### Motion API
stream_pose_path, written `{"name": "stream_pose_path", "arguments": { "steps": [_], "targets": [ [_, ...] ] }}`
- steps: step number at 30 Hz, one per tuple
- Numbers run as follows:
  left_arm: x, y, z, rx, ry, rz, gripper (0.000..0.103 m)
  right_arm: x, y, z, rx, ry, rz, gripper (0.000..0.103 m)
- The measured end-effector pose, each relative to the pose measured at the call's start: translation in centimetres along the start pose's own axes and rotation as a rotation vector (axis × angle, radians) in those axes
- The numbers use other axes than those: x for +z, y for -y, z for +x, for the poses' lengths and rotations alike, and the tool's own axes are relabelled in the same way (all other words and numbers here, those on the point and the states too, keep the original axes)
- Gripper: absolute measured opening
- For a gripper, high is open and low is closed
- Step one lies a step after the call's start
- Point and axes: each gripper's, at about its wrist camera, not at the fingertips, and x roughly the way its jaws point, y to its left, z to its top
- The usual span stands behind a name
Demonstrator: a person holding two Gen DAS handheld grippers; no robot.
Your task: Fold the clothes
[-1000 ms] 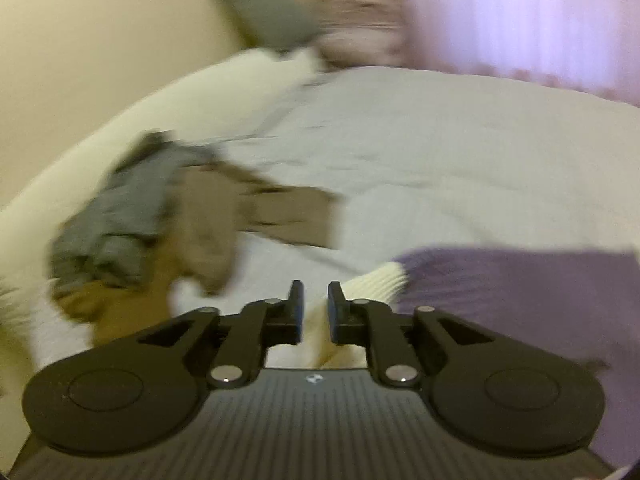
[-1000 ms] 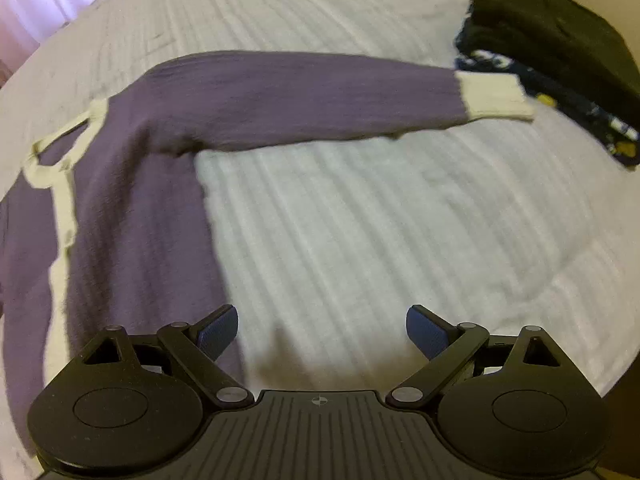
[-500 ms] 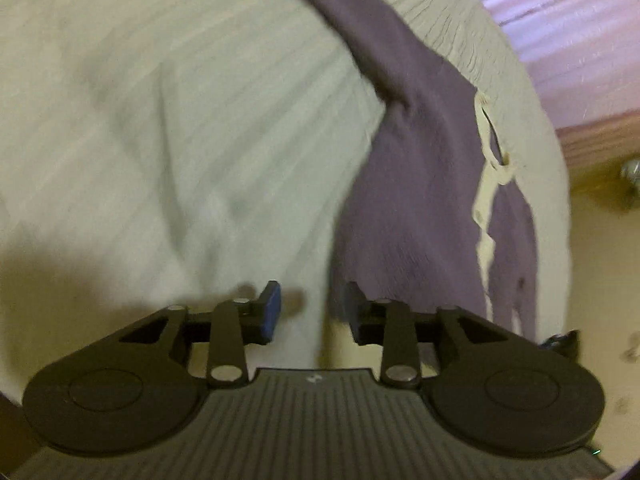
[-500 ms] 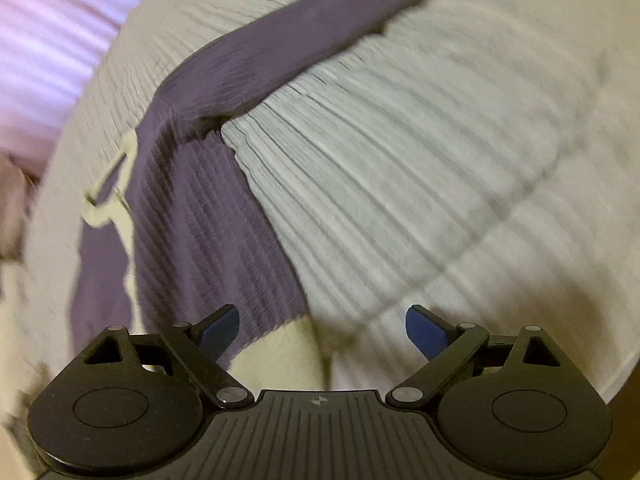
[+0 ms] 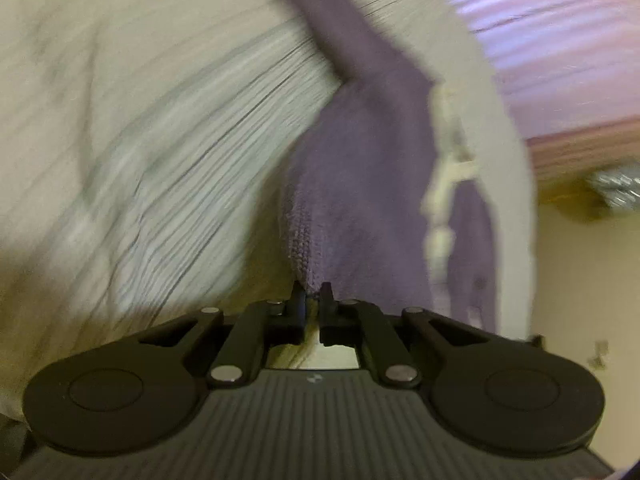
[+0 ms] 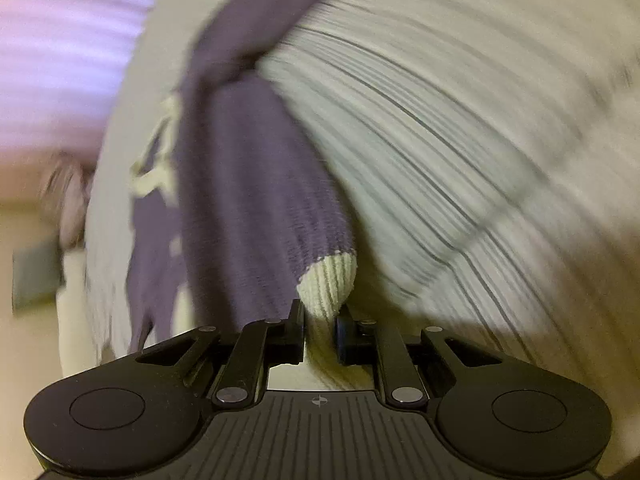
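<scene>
A purple knit sweater [image 5: 360, 184] with cream trim lies spread on the pale ribbed bedspread [image 5: 168, 152]. My left gripper [image 5: 313, 300] is shut on the sweater's bottom edge, purple knit pinched between its fingers. In the right wrist view the same sweater [image 6: 248, 168] runs away from me, one sleeve stretching to the top. My right gripper [image 6: 320, 312] is shut on the cream ribbed hem corner [image 6: 328, 280]. Both views are blurred by motion.
The bedspread [image 6: 460, 140] fills most of both views. Pink curtains [image 5: 560, 40] hang beyond the bed's far side. A cream wall [image 5: 580, 280] shows at the right edge, and pillows [image 6: 68, 200] sit blurred at the left.
Both grippers dropped to the sweater's bottom edge and closed on it; the right was wide open half a second ago, the left partly open. The cameras swung round toward the hem.
</scene>
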Motion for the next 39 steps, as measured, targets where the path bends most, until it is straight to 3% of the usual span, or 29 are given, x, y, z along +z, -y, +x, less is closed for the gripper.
{"name": "stream_pose_path", "arguments": {
  "steps": [4, 7, 8, 10, 12, 18, 22, 24, 27, 31, 33, 36, 39],
  "targets": [
    [3.9, 4.6, 0.2, 0.014, 0.019, 0.106, 0.004, 2.7, -5.2, -5.3, 0.008, -0.038, -0.112, 0.012],
    [6.8, 7.9, 1.0, 0.034, 0.03, 0.18, 0.023, 5.3, -9.2, -6.9, 0.032, 0.01, -0.185, 0.016],
    [7.8, 9.0, 1.2, 0.041, 0.034, 0.205, 0.027, 5.9, -9.6, -6.2, 0.057, 0.037, -0.164, 0.026],
    [8.8, 9.7, 4.6, 0.126, 0.017, 0.237, 0.026, 7.7, -10.5, -4.2, 0.037, 0.121, -0.15, 0.084],
    [7.8, 9.5, 6.4, 0.206, -0.005, 0.291, 0.026, 8.0, -11.2, -2.4, -0.092, 0.176, -0.234, 0.085],
    [1.3, 6.1, 3.0, 0.348, -0.038, 0.426, 0.031, 2.7, -8.9, -2.9, -0.225, 0.168, -0.525, 0.085],
    [-5.2, 5.9, 1.5, 0.402, -0.127, 0.578, 0.035, -3.3, -5.5, -3.4, -0.326, 0.081, -0.652, 0.085],
    [-7.7, 6.7, 1.7, 0.406, -0.157, 0.69, 0.041, -6.5, -5.3, -2.8, -0.374, 0.017, -0.798, 0.085],
    [-9.7, 7.7, 3.1, 0.434, -0.139, 0.811, 0.043, -11.0, -5.1, -1.3, -0.439, -0.018, -1.033, 0.085],
    [-9.5, 8.5, 4.9, 0.433, -0.083, 0.823, 0.047, -13.4, -4.7, 0.4, -0.473, 0.071, -1.152, 0.085],
    [-9.1, 8.6, 5.6, 0.426, -0.064, 0.816, 0.048, -13.2, -4.7, 1.3, -0.491, 0.138, -1.151, 0.085],
    [-8.7, 8.8, 6.9, 0.433, -0.05, 0.836, 0.047, -12.2, -4.0, 2.0, -0.529, 0.15, -1.142, 0.061],
    [-8.4, 9.0, 7.3, 0.419, -0.042, 0.82, 0.033, -11.4, -3.6, 2.1, -0.529, 0.152, -1.12, 0.06]
  ]
}}
